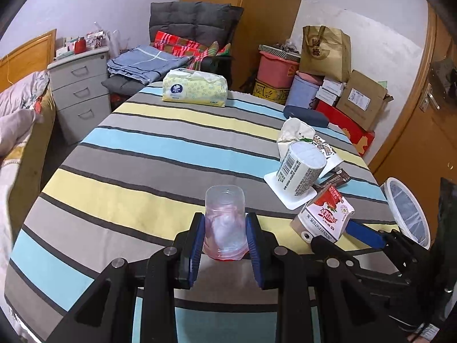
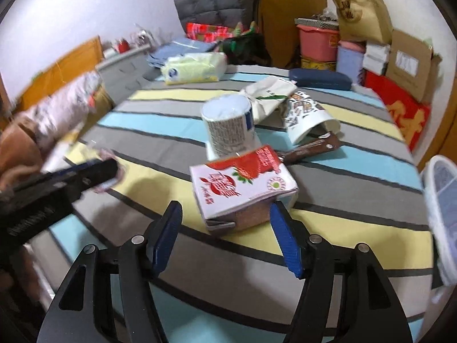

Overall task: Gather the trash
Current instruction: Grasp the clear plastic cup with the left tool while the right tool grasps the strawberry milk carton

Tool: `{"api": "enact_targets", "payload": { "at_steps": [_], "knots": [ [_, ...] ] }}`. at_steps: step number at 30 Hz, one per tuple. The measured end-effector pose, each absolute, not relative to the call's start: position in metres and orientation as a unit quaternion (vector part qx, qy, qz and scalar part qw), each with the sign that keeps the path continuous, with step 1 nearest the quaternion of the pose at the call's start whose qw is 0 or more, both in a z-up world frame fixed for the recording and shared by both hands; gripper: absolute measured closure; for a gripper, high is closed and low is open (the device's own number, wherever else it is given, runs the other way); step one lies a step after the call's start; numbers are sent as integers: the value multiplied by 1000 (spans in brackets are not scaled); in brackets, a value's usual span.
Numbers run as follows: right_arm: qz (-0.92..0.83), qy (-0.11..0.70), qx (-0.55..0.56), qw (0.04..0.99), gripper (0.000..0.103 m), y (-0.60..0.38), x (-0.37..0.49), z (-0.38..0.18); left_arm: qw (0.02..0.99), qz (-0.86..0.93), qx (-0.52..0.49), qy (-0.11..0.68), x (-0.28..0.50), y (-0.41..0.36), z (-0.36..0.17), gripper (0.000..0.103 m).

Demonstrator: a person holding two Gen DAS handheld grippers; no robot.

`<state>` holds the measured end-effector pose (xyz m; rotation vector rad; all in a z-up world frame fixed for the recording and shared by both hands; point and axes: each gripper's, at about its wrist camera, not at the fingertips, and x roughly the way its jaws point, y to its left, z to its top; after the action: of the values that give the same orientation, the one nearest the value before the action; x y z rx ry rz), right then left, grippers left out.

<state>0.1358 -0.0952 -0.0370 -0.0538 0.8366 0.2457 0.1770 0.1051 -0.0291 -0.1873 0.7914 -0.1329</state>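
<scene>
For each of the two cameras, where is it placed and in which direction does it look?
Left wrist view: sits on the left gripper, looking along its fingers across the striped table; its pads clamp an upturned clear plastic cup; the right gripper shows at right.
Right wrist view: sits on the right gripper, open around the red-and-white carton; the left gripper and a hand show at left, blurred.
Shared: the carton, the upturned barcode cup, the tissue pack.

Both wrist views low, sharing striped table [image 1: 160, 154]
</scene>
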Motion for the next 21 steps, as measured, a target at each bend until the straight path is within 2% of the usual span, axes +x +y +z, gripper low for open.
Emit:
{"api": "enact_targets", "payload": {
  "at_steps": [11, 16, 21],
  "knots": [
    [-9, 425, 11, 905, 38, -161, 136, -32, 912, -89, -89, 390, 178, 97, -36, 73],
    [8, 398, 108, 911, 38, -171, 136, -20, 908, -97, -94, 396, 182, 96, -40, 73],
    [2, 386, 85, 919, 38, -149, 154, -18, 905, -103, -91, 402, 186, 94, -42, 73]
  ]
}}
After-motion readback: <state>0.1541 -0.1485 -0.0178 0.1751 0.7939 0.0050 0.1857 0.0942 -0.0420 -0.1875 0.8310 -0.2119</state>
